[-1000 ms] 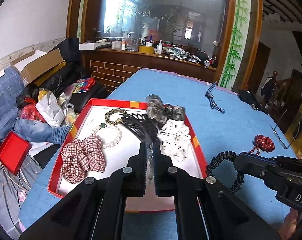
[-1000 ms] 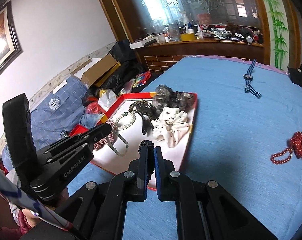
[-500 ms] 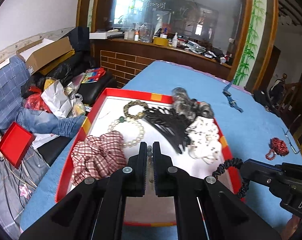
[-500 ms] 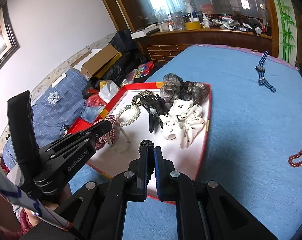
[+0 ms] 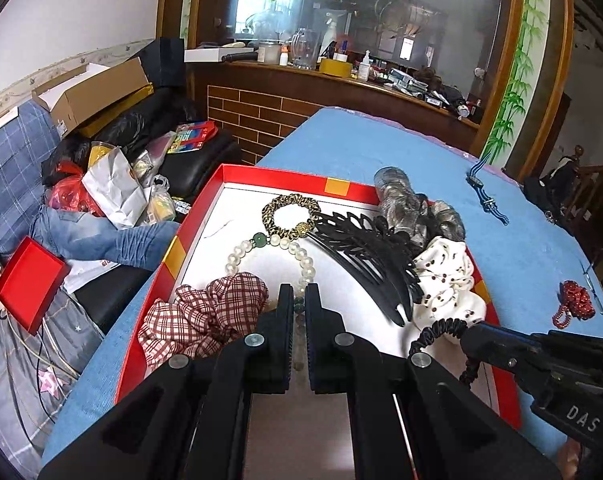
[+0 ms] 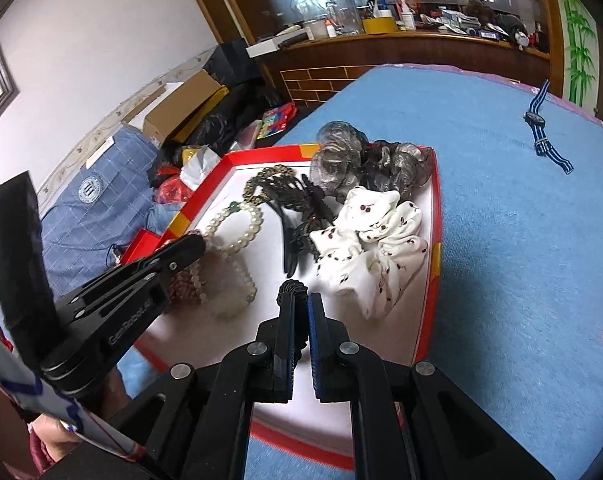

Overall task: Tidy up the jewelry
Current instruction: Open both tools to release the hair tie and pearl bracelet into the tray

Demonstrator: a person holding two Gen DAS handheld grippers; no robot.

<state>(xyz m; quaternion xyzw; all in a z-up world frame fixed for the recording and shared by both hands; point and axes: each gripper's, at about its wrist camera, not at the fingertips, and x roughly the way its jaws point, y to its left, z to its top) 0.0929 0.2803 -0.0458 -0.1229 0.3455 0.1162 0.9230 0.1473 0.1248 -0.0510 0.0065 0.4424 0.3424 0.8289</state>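
A red tray (image 5: 285, 178) with a white floor lies on the blue table. Inside it are a plaid scrunchie (image 5: 205, 316), a pearl bracelet (image 5: 237, 256), a leopard-print ring (image 5: 289, 204), a black feather comb (image 5: 365, 256), grey gauze scrunchies (image 5: 405, 204) and a white cherry-print scrunchie (image 5: 445, 276). My left gripper (image 5: 298, 292) is shut on a strand of pale beads (image 5: 299, 312), which dangles over the tray's near half as a loop (image 6: 251, 286). My right gripper (image 6: 300, 298) is shut on a black coiled hair tie (image 6: 292, 289), just right of the left one, low over the tray floor.
On the blue tablecloth to the right lie a red bead bracelet (image 5: 573, 304), a blue striped watch (image 6: 541, 128) and thin glasses (image 5: 593, 280). Bags, boxes and clothes pile up beyond the table's left edge (image 5: 113, 184). A wooden counter (image 5: 341, 76) stands behind.
Both grippers have come forward and down over the tray, each keeping its hold. The tray and its contents now look larger and closer.
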